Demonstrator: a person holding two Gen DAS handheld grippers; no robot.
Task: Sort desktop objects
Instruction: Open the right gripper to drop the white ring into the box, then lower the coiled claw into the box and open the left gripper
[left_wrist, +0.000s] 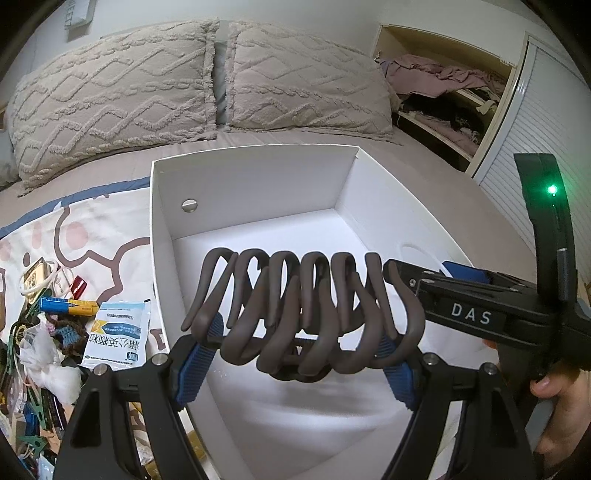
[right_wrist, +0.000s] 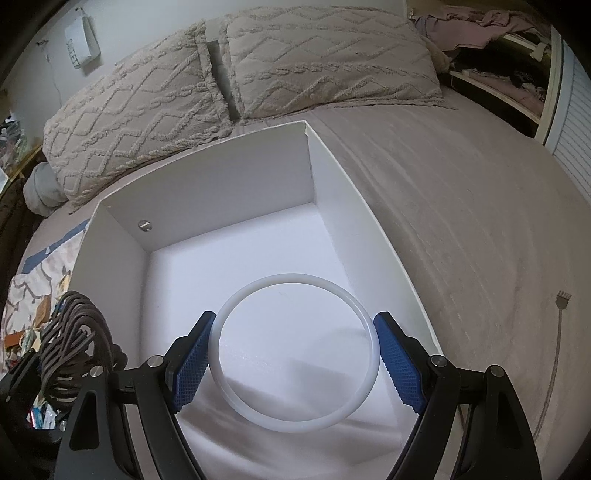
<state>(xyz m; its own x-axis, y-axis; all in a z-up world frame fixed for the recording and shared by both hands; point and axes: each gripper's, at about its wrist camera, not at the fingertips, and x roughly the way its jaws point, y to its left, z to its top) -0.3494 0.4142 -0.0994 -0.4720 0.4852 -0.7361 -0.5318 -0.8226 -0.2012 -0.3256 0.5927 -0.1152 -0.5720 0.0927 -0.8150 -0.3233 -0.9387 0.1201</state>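
Bed (right_wrist: 461, 206) with mauve sheet as support. Lying on it: two tufted pillows (left_wrist: 110, 99) at far end, open white box (right_wrist: 332, 177) at centre, patterned cloth (left_wrist: 92, 229) to its left carrying small clutter (left_wrist: 44, 314), cable (right_wrist: 557, 332) to its right.
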